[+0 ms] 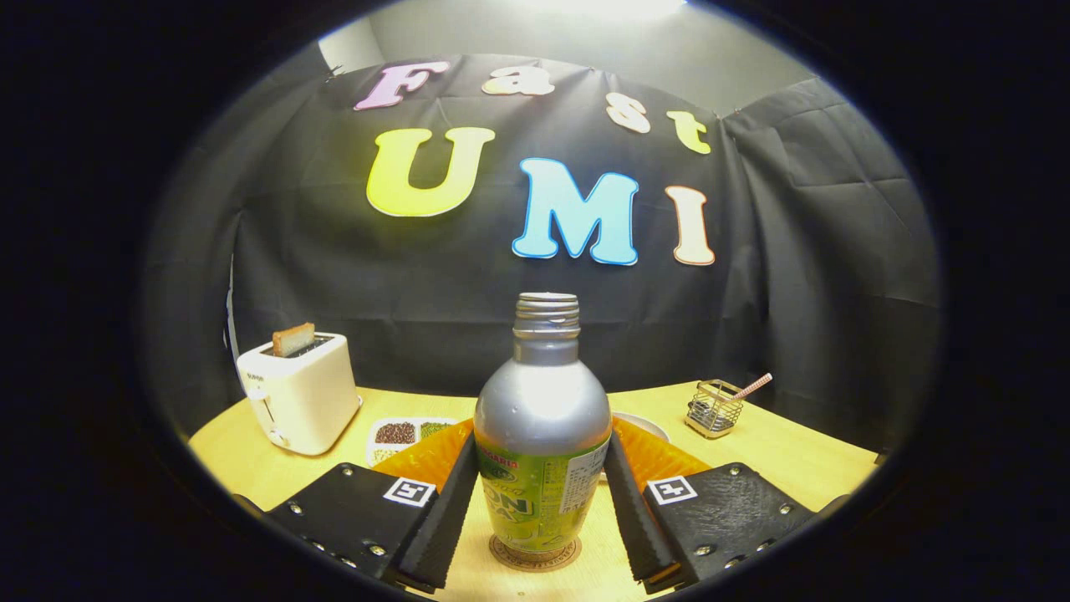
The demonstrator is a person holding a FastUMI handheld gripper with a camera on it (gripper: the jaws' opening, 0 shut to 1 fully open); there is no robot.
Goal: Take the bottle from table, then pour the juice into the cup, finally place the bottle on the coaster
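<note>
A silver bottle (542,410) with a green label and an uncapped threaded neck stands upright on a round cork coaster (535,555) on the wooden table (777,456). My gripper (542,456) has the bottle between its fingers, and both pads lie against the label part of its sides. Just behind the bottle, past the right finger, the white rim of a cup (648,425) peeks out, with most of the cup hidden.
A white toaster (298,391) with a slice of toast in it stands at the table's far left. A small divided tray of beans (410,435) lies beside it. A wire basket (713,408) holding a straw sits at the far right.
</note>
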